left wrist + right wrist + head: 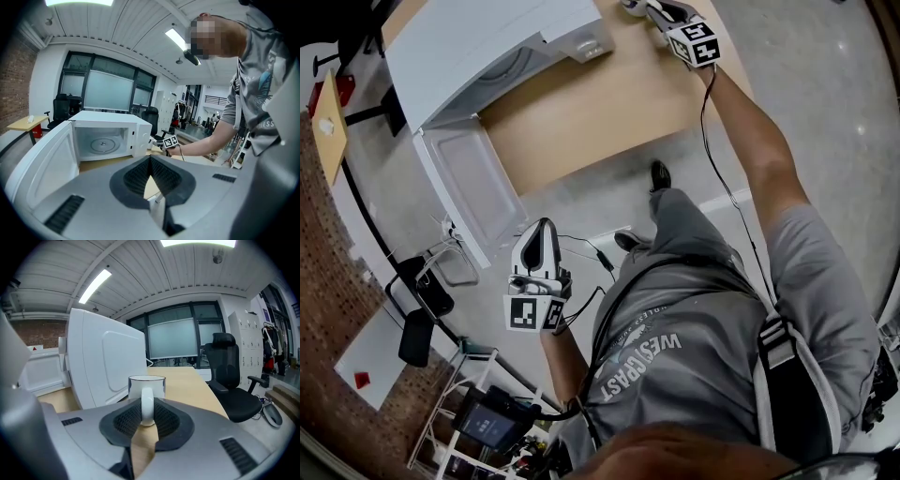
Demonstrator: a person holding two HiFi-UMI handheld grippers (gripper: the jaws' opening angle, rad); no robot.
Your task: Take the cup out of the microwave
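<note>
Right gripper view: right gripper [146,403] grips the cup [146,382]; microwave [101,362] just beside.

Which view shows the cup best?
Right gripper view: the cup sits centre frame, handle between the right hand-held gripper's jaws. The head view shows only that gripper at its top edge; the left gripper view, nothing clear of it.

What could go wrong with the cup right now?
The right claw pinches the cup only by its thin handle, so it might twist or slip out. The cup is close to the side of the microwave, so a swing could knock it. The door hangs open past the table edge, near the left claw, which might bump it.
</note>
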